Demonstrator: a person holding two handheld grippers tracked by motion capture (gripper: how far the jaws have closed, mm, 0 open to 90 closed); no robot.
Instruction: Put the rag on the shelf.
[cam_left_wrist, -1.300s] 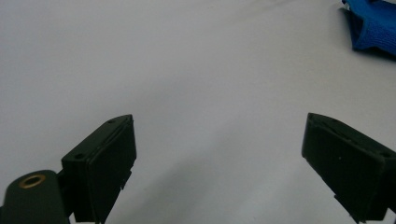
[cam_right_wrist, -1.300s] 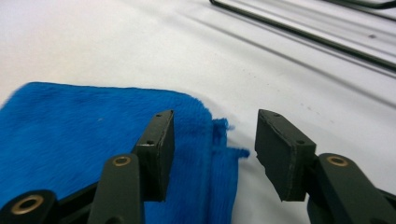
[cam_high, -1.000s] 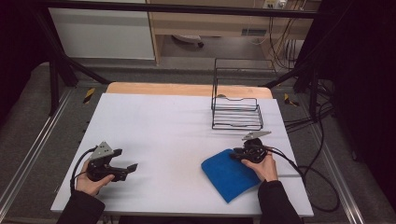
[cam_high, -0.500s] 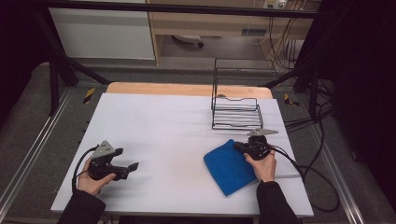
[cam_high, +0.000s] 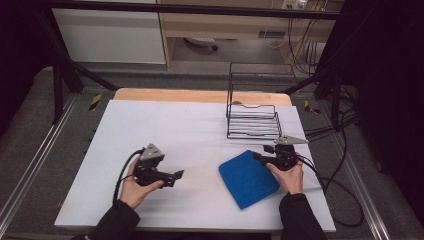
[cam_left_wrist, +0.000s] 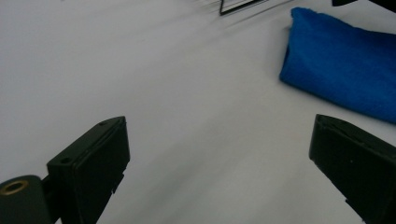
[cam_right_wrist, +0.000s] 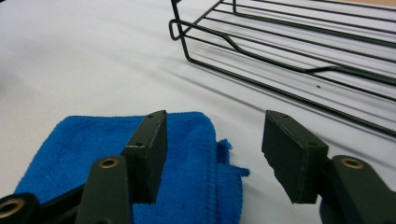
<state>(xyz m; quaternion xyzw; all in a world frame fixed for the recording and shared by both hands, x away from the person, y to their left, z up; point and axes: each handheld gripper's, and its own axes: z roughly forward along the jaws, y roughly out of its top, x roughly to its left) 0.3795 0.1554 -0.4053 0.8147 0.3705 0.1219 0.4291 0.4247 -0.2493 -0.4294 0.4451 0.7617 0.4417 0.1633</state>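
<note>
A folded blue cloth (cam_high: 247, 178) lies flat on the white table (cam_high: 200, 125), right of centre. My right gripper (cam_high: 261, 153) sits at the cloth's far right corner; its jaws have just been opening and stand apart. In the right gripper view, my right gripper (cam_right_wrist: 215, 117) has one jaw over the cloth (cam_right_wrist: 70, 144), whose frayed corner lies between the jaws with neither pad pressing on it. My left gripper (cam_high: 178, 175) hovers left of the cloth, wide open and pointing at it. In the left gripper view, the cloth (cam_left_wrist: 341, 70) lies beyond my empty left gripper (cam_left_wrist: 217, 123).
A black wire rack (cam_high: 252, 121) stands just behind the cloth and the right gripper, close ahead in the right gripper view (cam_right_wrist: 289, 46). Cables trail off the table's right edge (cam_high: 325, 170). Bare white table stretches to the left and rear.
The left gripper has slid right toward the cloth. The right gripper's jaws, shut at the cloth's corner before, now stand apart, and the cloth lies flat.
</note>
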